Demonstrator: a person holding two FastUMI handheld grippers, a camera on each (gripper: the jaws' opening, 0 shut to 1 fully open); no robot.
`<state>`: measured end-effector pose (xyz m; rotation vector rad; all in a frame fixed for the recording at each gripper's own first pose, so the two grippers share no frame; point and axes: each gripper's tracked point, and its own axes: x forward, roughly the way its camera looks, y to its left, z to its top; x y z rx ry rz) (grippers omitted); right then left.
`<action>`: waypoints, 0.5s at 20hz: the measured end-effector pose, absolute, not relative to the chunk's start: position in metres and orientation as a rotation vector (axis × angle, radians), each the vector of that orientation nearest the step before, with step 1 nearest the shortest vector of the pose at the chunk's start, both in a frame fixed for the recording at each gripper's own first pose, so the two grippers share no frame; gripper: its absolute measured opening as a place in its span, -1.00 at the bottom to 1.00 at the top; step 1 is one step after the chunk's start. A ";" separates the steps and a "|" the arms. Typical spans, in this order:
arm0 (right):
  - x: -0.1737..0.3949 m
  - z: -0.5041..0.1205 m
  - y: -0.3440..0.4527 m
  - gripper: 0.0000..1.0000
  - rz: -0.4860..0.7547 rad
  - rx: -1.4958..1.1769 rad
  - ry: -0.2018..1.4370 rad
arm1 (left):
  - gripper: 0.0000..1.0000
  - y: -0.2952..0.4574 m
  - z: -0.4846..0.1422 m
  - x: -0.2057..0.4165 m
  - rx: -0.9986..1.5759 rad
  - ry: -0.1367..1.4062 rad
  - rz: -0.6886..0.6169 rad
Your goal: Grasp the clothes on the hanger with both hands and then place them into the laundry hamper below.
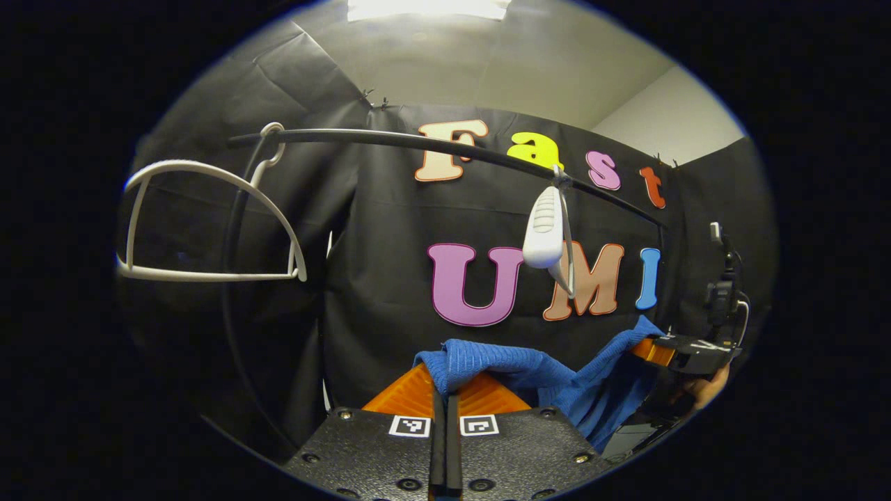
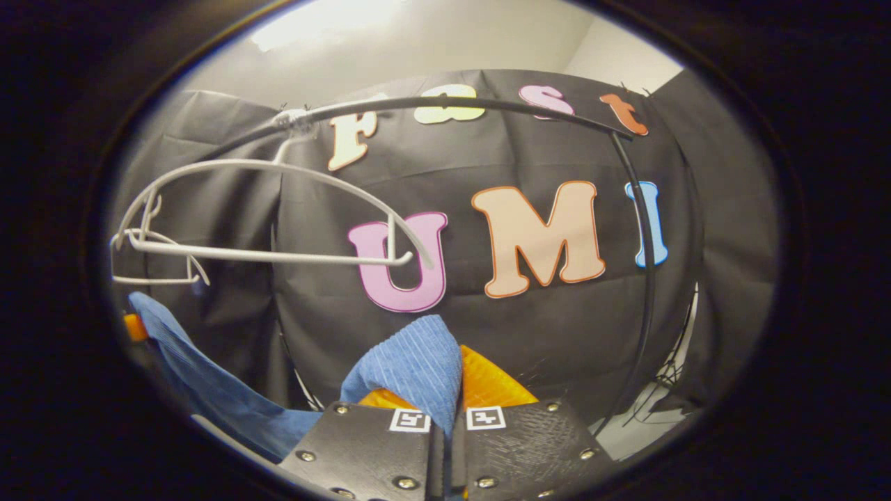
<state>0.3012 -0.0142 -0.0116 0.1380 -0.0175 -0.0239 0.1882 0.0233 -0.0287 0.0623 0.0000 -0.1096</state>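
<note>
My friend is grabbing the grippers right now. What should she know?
Left gripper: shut on the blue cloth.
Right gripper: shut on the same cloth, which sags between the two.
The white hangers on the black rail are bare, so the cloth is already off.
Left to do: lower it into the hamper below and let go with both.

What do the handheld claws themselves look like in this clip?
The left claw and the right claw each have a black textured body with silver screws and two small square black-and-white markers by the central slot. In the left gripper view, the right claw carries a black upright mount with a cable.
</note>
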 end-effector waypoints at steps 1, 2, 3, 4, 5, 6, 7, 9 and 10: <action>0.291 -0.004 -0.012 -0.87 -0.019 0.145 -0.034 | -0.97 0.020 -0.029 0.187 0.067 -0.004 -0.115; 0.282 0.002 -0.010 -0.86 -0.010 0.150 -0.049 | -0.98 0.010 -0.028 0.185 0.076 -0.006 -0.131; 0.274 0.008 -0.008 -0.85 -0.003 0.156 -0.061 | -0.98 0.001 -0.027 0.184 0.091 -0.007 -0.144; 0.266 0.013 -0.006 -0.85 0.002 0.161 -0.067 | -0.97 -0.007 -0.027 0.183 0.103 -0.012 -0.155; 0.259 0.018 -0.005 -0.85 0.004 0.167 -0.072 | -0.97 -0.016 -0.026 0.182 0.114 -0.014 -0.170; 0.254 0.021 -0.003 -0.85 0.010 0.174 -0.076 | -0.98 -0.028 -0.027 0.181 0.120 -0.018 -0.196; 0.246 0.024 -0.002 -0.85 0.013 0.189 -0.079 | -0.98 -0.043 -0.027 0.180 0.117 -0.017 -0.232; 0.228 0.033 0.001 -0.85 0.023 0.220 -0.096 | -0.97 -0.070 -0.026 0.176 0.096 -0.019 -0.289; 0.221 0.036 0.000 -0.85 0.022 0.231 -0.105 | -0.98 -0.080 -0.026 0.174 0.091 -0.022 -0.308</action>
